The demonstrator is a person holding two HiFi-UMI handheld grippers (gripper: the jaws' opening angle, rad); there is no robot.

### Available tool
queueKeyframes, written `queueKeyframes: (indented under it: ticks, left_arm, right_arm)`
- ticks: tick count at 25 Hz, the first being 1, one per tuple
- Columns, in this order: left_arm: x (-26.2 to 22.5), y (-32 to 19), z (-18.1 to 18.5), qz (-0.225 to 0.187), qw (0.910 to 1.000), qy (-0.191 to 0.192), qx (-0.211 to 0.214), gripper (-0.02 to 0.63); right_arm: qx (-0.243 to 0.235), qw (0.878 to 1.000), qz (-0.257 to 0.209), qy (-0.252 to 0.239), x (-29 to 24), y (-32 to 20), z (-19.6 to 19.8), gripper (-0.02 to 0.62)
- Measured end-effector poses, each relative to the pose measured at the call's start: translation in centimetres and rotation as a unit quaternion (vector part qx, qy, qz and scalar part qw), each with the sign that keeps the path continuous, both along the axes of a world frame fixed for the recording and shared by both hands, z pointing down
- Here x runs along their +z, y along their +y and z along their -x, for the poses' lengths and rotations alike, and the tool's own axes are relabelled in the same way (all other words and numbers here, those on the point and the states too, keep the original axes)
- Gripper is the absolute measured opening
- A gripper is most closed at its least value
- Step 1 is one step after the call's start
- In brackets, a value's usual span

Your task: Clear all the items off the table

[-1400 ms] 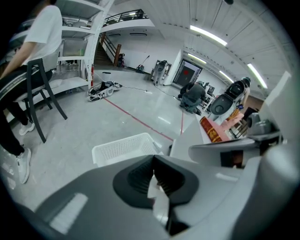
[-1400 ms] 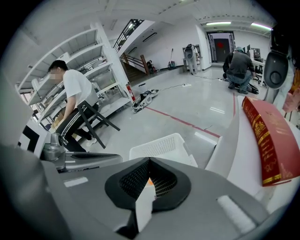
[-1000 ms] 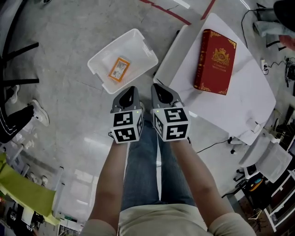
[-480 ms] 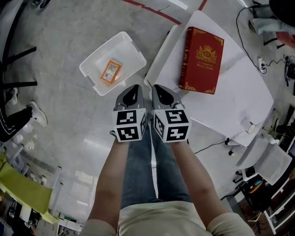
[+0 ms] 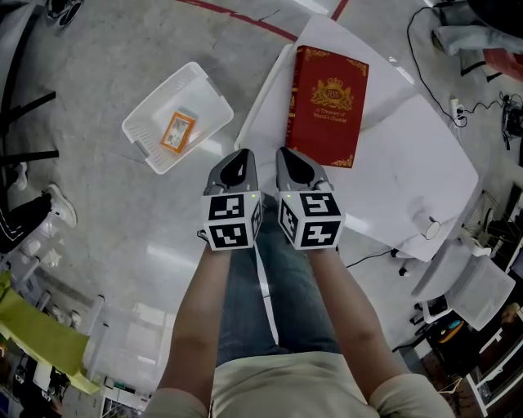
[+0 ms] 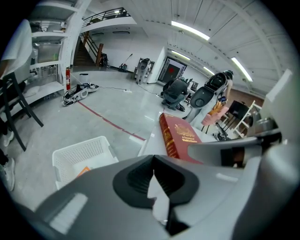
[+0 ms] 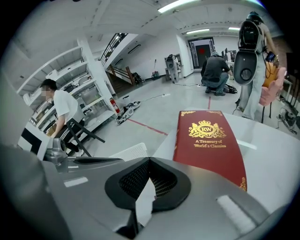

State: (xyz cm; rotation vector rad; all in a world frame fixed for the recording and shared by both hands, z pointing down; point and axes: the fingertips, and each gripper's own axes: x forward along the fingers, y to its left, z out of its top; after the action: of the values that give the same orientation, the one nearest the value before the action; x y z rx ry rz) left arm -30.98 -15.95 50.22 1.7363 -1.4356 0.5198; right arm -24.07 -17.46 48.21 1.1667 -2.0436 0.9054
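A red hardback book with gold print lies flat on the white table; it also shows in the right gripper view and, edge-on, in the left gripper view. My left gripper and right gripper hang side by side just short of the book's near edge, above the table's near corner. Both are shut with nothing between the jaws. A white plastic basket stands on the floor to the left, with a small orange packet inside it.
The table's far right part is bare, and cables and chair bases lie to its right. A red floor line runs behind the basket. A person's shoe and black chair legs are at the left. People and office chairs are far behind.
Both grippers have moved together towards the table; the book and table have come nearer in the head view and the basket has slid away to the left. Both jaws stayed shut.
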Motion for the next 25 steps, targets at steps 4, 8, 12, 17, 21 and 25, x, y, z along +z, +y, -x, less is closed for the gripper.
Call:
queueKeyframes:
  ticks: [4, 8, 12, 17, 21, 25]
  left_arm:
    - [-0.1, -0.8, -2.3, 0.002, 1.0000, -0.001, 0.007, 0.008]
    - [0.0, -1.7, -4.4, 0.004, 0.9999, -0.002, 0.016, 0.009]
    - [0.2, -2.7, -6.1, 0.005, 0.9998, -0.003, 0.021, 0.008]
    - [0.5, -3.7, -7.6, 0.010, 0.9994, -0.010, 0.030, 0.008]
    - [0.8, -4.2, -8.7, 0.013, 0.9993, -0.012, 0.034, 0.009]
    - [1.0, -4.8, -9.6, 0.015, 0.9987, -0.015, 0.046, 0.009]
  right_arm:
    - [0.007, 1.000, 0.001, 0.000, 0.0, -0.8, -2.6, -0.002]
    - [0.013, 1.000, 0.002, -0.001, 0.1, -1.6, -4.7, -0.002]
    - [0.021, 1.000, 0.004, -0.002, 0.4, -2.4, -6.7, -0.002]
    - [0.031, 0.999, 0.007, -0.002, 0.8, -3.3, -8.8, -0.002]
    - [0.037, 0.999, 0.007, 0.000, 1.1, -4.1, -10.3, -0.002]
    - [0.043, 0.999, 0.009, 0.005, 1.5, -4.8, -11.7, -0.002]
